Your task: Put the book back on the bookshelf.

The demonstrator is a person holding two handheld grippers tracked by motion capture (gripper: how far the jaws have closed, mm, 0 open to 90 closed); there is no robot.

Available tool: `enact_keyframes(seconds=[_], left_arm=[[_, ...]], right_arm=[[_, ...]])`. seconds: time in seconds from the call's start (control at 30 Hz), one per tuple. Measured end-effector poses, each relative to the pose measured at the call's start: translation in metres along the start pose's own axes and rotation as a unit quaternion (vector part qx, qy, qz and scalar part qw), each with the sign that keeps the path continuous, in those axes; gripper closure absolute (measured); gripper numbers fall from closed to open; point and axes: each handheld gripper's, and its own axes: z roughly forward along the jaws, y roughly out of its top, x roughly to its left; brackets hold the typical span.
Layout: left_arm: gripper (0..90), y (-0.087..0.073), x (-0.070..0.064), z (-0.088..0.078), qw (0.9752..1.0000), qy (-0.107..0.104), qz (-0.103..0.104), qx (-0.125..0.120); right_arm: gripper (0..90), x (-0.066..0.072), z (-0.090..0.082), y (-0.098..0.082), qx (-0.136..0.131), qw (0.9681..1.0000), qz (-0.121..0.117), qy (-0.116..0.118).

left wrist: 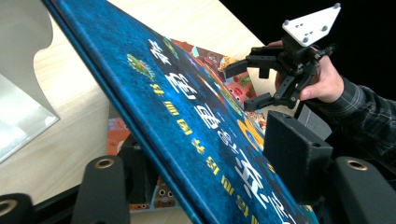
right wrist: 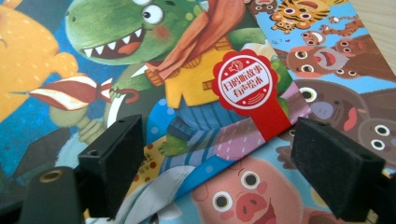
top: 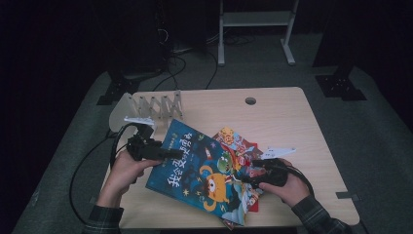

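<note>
Two picture books lie stacked near the front middle of the wooden table (top: 272,105), and the upper one, the blue book (top: 195,170), is what we are handling. Its cover is deep blue with large white characters, a yellow-orange monster with horns and, toward its right edge, a green dinosaur in a yellow shirt beside a red round sticker. In the left gripper view its left edge is tilted up off the table, with the left gripper (left wrist: 219,182) set around that edge, one jaw under the cover and one over it; we cannot tell whether the pads press on it. Beneath it lies the second book (top: 238,141), bright with cartoon animals, sticking out to the right. Our right gripper (top: 247,171) hovers over the blue book's right edge, jaws spread wide with nothing clamped. Behind the left hand (top: 124,168) stands a white folding rack (top: 156,105).
</note>
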Motion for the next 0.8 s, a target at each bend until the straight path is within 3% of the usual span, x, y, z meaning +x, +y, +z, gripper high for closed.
enact_keyframes(seconds=[0.3,0.43,0.5,0.6,0.63,0.8], left_arm=[[50.7,0.021,0.001,0.005,0.9998,0.014,-0.011,0.011],[59.3,0.037,-0.001,0.007,0.9994,0.023,-0.004,0.027],[61.2,0.041,-0.001,0.007,0.9994,0.02,-0.003,0.029],[65.2,0.053,-0.003,0.006,0.9996,-0.008,0.002,0.028],[65.6,0.057,-0.005,0.006,0.9995,0.003,0.007,0.031],[66.1,0.074,-0.01,0.01,0.9984,0.003,0.021,0.052]], right_arm=[[27.3,-0.001,-0.005,0.003,-0.004,0.9999,-0.009,0.01],[32.0,-0.004,-0.012,0.005,-0.018,0.9998,-0.007,0.007],[32.6,-0.005,-0.013,0.005,-0.019,0.9998,-0.01,0.005],[33.6,-0.006,-0.013,0.005,-0.018,0.9998,-0.014,0.002],[34.2,-0.006,-0.013,0.005,-0.016,0.9997,-0.019,-0.002],[35.3,-0.007,-0.019,0.008,-0.03,0.9993,-0.023,-0.009]])
